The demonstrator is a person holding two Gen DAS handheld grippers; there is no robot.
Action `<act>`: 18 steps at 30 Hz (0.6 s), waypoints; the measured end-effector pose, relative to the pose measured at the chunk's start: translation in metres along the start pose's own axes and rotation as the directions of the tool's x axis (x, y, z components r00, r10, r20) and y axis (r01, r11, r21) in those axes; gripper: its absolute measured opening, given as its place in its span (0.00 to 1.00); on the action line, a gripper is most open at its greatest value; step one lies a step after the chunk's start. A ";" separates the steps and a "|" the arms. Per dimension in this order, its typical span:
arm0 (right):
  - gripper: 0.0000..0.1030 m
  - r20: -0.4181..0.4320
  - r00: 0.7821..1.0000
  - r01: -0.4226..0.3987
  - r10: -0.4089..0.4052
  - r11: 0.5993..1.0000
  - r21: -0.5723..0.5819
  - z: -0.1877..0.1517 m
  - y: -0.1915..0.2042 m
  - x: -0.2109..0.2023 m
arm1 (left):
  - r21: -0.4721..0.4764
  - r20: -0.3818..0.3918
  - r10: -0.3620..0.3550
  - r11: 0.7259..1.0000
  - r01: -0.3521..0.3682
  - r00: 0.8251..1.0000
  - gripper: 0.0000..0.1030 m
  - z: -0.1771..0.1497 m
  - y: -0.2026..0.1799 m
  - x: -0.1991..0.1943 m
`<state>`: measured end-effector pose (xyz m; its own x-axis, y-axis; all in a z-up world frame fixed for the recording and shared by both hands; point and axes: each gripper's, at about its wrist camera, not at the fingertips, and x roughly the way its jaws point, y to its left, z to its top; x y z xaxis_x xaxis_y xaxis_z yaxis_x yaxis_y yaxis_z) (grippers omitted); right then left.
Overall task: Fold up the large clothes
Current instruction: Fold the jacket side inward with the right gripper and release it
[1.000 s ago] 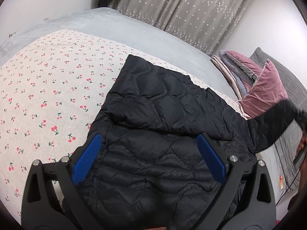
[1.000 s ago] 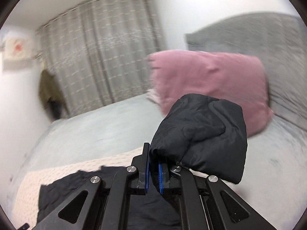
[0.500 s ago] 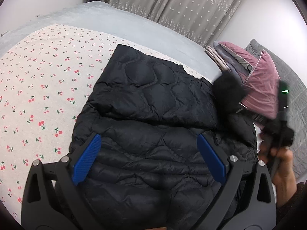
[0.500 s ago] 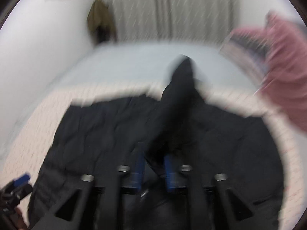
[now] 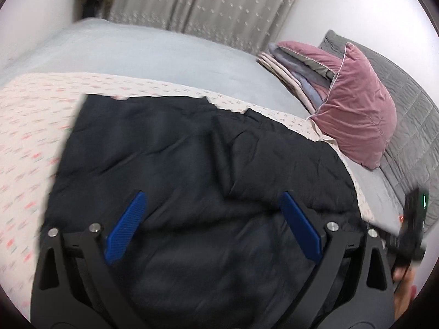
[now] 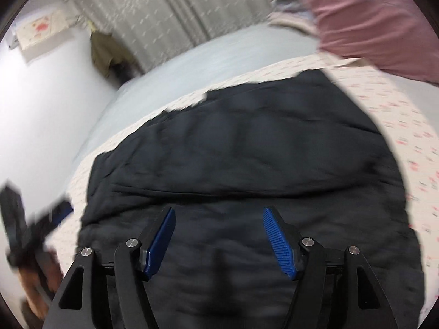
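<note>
A black quilted jacket (image 5: 192,159) lies flat on the cherry-print sheet (image 5: 30,126), with both sleeves folded in over its body. It also fills the right wrist view (image 6: 247,159). My left gripper (image 5: 211,219) is open and empty, hovering over the jacket's near part. My right gripper (image 6: 219,238) is open and empty, also above the jacket's near part. The right gripper's body shows at the right edge of the left wrist view (image 5: 411,227); the left one shows at the left edge of the right wrist view (image 6: 24,227).
A pink pillow (image 5: 356,115) and a stack of folded blankets (image 5: 296,65) sit at the bed's head on the right. A grey blanket (image 5: 164,52) covers the far bed. Grey curtains (image 5: 205,2) hang behind. An olive garment (image 6: 107,52) hangs on the wall.
My right gripper carried the right sleeve across onto the jacket's body, let it go and opened. My left gripper stayed open and shifted slightly over the jacket.
</note>
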<state>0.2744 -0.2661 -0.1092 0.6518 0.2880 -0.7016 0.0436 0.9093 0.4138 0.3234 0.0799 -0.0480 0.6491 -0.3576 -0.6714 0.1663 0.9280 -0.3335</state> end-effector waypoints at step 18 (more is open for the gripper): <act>0.66 0.050 0.992 0.103 -0.118 0.966 0.238 0.018 -0.103 -0.030 | 0.012 -0.167 0.235 0.972 -0.237 0.957 0.50 -0.017 -0.030 0.045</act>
<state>0.2643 -0.3737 -0.1202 0.6790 0.1632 -0.7158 0.2899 0.8362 0.4656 0.3357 0.0345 -0.0795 0.5366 -0.1415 -0.8319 0.0170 0.9875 -0.1570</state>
